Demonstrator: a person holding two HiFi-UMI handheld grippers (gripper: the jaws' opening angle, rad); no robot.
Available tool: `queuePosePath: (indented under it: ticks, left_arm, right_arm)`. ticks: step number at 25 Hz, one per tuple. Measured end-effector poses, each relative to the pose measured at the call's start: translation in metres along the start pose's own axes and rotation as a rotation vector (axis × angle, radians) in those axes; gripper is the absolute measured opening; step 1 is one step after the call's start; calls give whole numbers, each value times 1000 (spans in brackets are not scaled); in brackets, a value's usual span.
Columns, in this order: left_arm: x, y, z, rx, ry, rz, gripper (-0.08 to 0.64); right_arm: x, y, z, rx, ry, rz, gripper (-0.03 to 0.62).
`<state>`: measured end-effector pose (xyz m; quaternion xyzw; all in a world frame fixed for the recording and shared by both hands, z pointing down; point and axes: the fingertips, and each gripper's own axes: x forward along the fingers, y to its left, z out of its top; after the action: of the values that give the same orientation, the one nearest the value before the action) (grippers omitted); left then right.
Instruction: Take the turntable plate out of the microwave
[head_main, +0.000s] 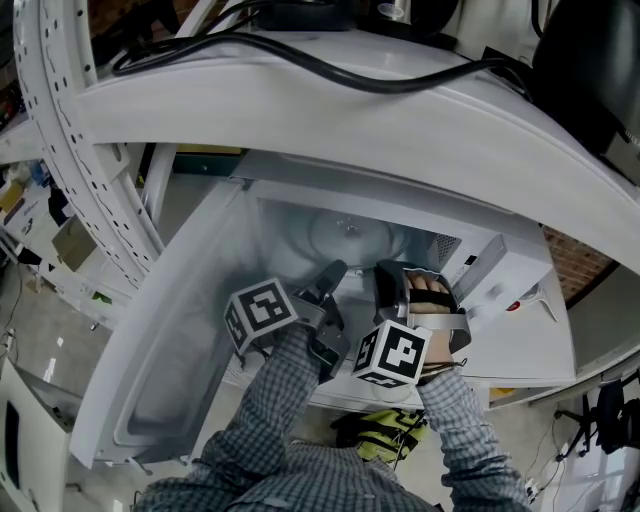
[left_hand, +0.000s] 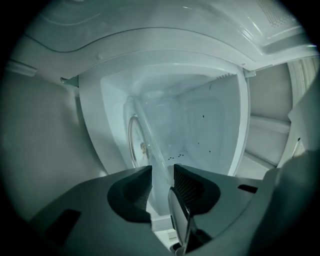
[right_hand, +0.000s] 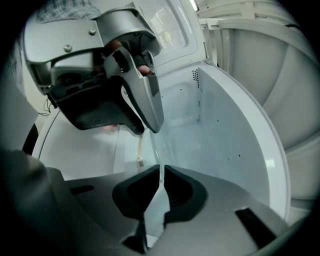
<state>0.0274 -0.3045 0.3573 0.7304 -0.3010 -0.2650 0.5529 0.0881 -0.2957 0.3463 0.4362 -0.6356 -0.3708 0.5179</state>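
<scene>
The clear glass turntable plate (head_main: 350, 235) lies inside the open white microwave (head_main: 290, 225). Both grippers reach into the cavity side by side. My right gripper (right_hand: 160, 172) (head_main: 388, 272) is shut on the plate's near rim (right_hand: 156, 150), a thin glass edge pinched between its black pads. My left gripper (left_hand: 162, 176) (head_main: 335, 272) is rolled onto its side and straddles the rim of the plate (left_hand: 150, 137). Its jaws stand wider than the glass, and I see no pad pressing. In the right gripper view the left gripper (right_hand: 145, 122) shows just ahead, on the same rim.
The microwave door (head_main: 170, 340) hangs open to the left of my arms. Its control panel (head_main: 510, 290) is on the right. A black cable (head_main: 330, 65) runs over the white top above. A yellow-green object (head_main: 385, 430) lies below the microwave's front edge.
</scene>
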Motion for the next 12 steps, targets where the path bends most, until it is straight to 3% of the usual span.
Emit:
queuePosePath:
  ticks: [6,12]
  left_arm:
    - [9,-1,18,-31,-39,-5,115]
    - [17,-1,22,-122,-54,-4,115]
  right_arm:
    - [-1,0,1,1,-6,-3,35]
    - [-2,-3,1,-20,-10,-15,35]
